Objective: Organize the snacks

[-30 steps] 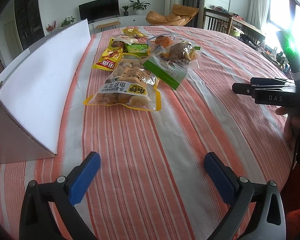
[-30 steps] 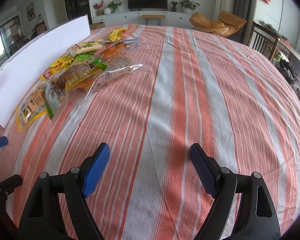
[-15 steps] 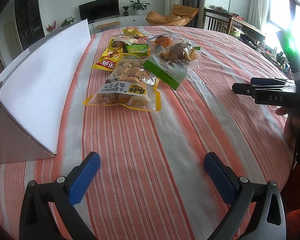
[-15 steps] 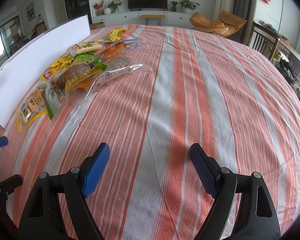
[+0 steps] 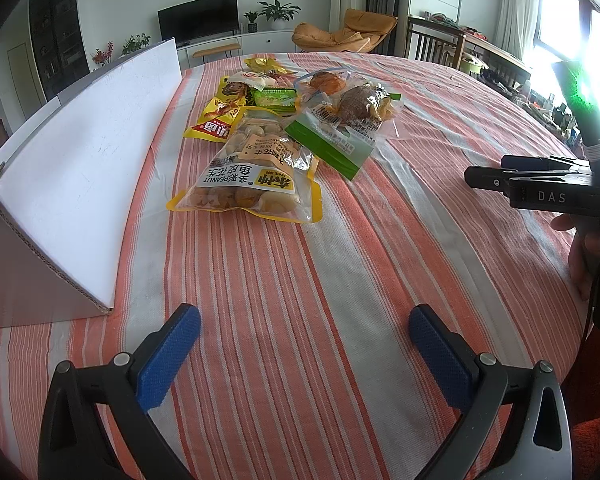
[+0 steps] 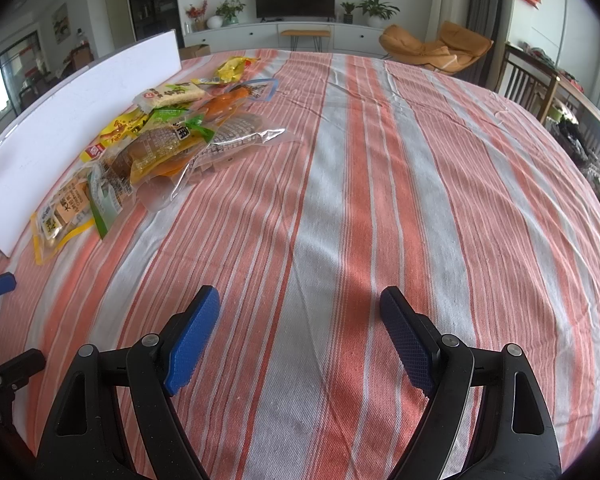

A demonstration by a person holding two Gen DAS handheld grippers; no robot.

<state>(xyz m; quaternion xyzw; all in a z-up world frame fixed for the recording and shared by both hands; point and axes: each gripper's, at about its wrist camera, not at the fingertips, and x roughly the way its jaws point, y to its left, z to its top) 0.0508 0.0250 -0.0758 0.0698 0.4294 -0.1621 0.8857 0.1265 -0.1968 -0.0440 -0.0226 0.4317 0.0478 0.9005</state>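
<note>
Left gripper (image 5: 304, 344), seen from its own wrist camera: jaws spread wide and empty, blue pads above bare tablecloth (image 5: 380, 248) (orange, white and grey stripes). Right gripper (image 6: 300, 332), seen from its own wrist camera: jaws likewise spread wide, nothing between them. In the left wrist view the right gripper appears side-on at the right edge, with a hand (image 5: 582, 256) partly visible beneath it.

The snacks lie in a loose, overlapping cluster on the cloth, far of both grippers and well apart from them. Nearest is a peanut bag (image 5: 252, 176) with a yellow border and clear window. Touching its far right corner is a clear bread pack (image 5: 352, 120) with a green band. Behind these sit a yellow pouch (image 5: 220, 112), a small green packet (image 5: 274, 98), a clear bag holding an orange-brown pastry (image 5: 326, 82), and, farthest, a small yellow wrapper (image 5: 266, 65).

A white cardboard panel (image 5: 88, 160) stands tilted along the left side, just beside the cluster.
</note>
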